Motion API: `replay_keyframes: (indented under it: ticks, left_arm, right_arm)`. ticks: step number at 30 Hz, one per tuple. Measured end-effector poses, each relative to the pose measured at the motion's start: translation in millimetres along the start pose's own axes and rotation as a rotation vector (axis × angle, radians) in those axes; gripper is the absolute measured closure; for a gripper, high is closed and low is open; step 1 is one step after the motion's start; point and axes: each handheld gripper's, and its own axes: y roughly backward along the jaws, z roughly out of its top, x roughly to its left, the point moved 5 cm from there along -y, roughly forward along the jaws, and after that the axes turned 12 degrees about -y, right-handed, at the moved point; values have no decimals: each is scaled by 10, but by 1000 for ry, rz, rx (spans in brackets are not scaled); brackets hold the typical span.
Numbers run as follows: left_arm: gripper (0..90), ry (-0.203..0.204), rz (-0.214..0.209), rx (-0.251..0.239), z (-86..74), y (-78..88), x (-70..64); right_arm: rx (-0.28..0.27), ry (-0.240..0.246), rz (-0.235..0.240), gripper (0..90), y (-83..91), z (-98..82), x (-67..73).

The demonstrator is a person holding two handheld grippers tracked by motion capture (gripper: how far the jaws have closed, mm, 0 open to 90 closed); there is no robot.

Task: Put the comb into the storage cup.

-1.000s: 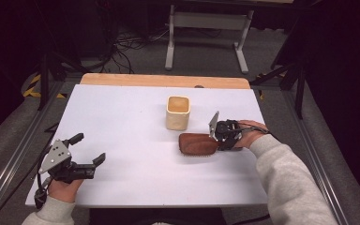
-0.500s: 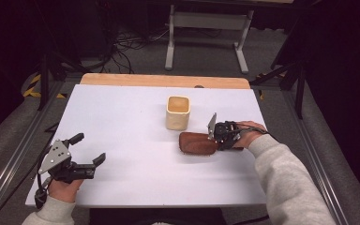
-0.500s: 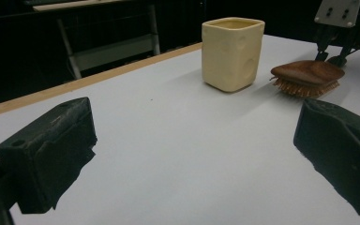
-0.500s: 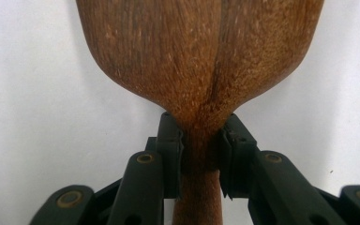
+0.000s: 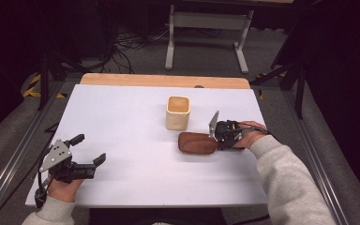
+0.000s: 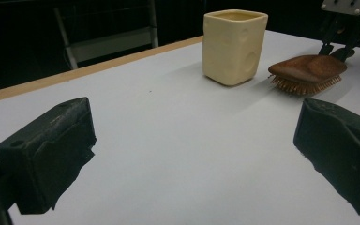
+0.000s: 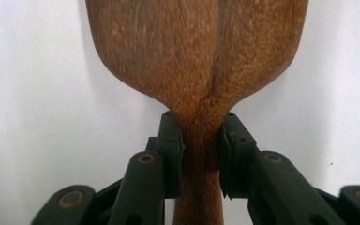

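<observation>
— While the right gripper [image 7: 200, 154] pinches the hairbrush [image 5: 198, 143] handle, where's the head?
— Flat on the table [image 5: 122, 122], just beside the cup [image 5: 177, 112]. Left gripper [image 5: 88, 151] spread; open tabletop between.

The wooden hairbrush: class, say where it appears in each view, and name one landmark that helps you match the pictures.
High view: wooden hairbrush right of centre, bristles down, just in front of the cream cup.
Left gripper view: upper right, right of the cup.
Right gripper view: upper centre, its handle clamped in the right gripper.
Shared landmark: the white table.
</observation>
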Motion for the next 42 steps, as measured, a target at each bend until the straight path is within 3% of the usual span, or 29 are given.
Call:
replay_keyframes:
  ticks: [7,27,34,40,41,42]
  left_arm:
    - [0,-2,-9,-2,5,-6,-21]
    - [1,5,-20,0,1,-20,-28]
    - [0,4,-44,-9,20,-45,-61]
    - [1,16,-75,-11,43,-55,-91]
    - [1,16,-75,-11,43,-55,-91]
    - [1,21,-76,-14,51,-66,-97]
  right_arm:
    - [-36,-35,-5,734,69,4,43]
    - [-229,-81,-8,736,250,-38,169]
    - [-371,-68,-53,735,418,6,235]
    - [-485,-102,-91,735,536,-18,295]
    - [-485,-102,-91,735,536,-18,295]
    - [-539,-113,-98,735,577,-27,324]
